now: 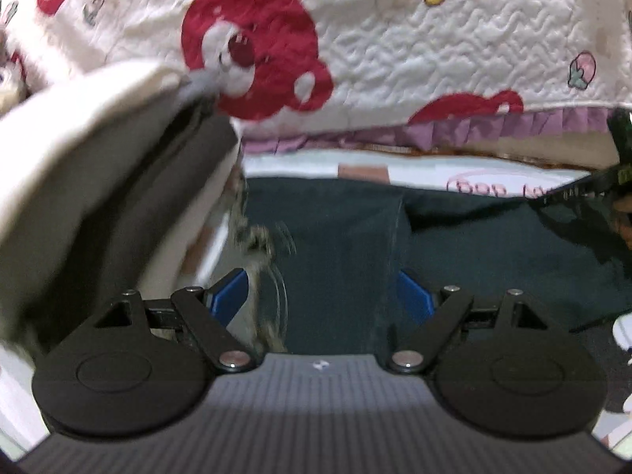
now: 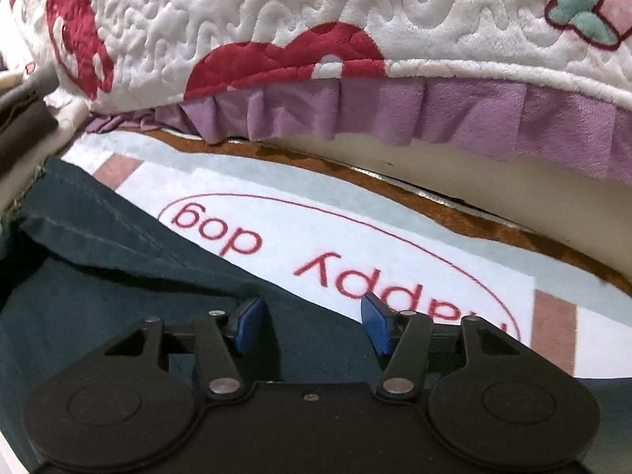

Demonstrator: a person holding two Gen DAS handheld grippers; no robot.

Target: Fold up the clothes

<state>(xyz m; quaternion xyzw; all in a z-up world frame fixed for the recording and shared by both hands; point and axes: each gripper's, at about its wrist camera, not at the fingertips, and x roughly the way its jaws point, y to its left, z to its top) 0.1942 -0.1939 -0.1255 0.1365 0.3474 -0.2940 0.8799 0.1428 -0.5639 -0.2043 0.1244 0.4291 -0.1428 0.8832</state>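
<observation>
A dark teal garment [image 1: 347,237] lies spread on a white mat with red "happy dog" lettering [image 2: 316,252]. In the left wrist view my left gripper [image 1: 322,296] is open, its blue pads on either side of a fold of the garment, low over it. In the right wrist view my right gripper [image 2: 312,326] is open over the garment's edge [image 2: 158,288], the left pad over the cloth and the right pad over the mat. Neither gripper holds anything.
A white quilted cover with red bears [image 1: 395,47] and a purple ruffle [image 2: 434,114] hangs just behind the mat. A folded white and grey garment [image 1: 98,181] sits at the left. The other gripper's dark body [image 1: 620,181] shows at the right edge.
</observation>
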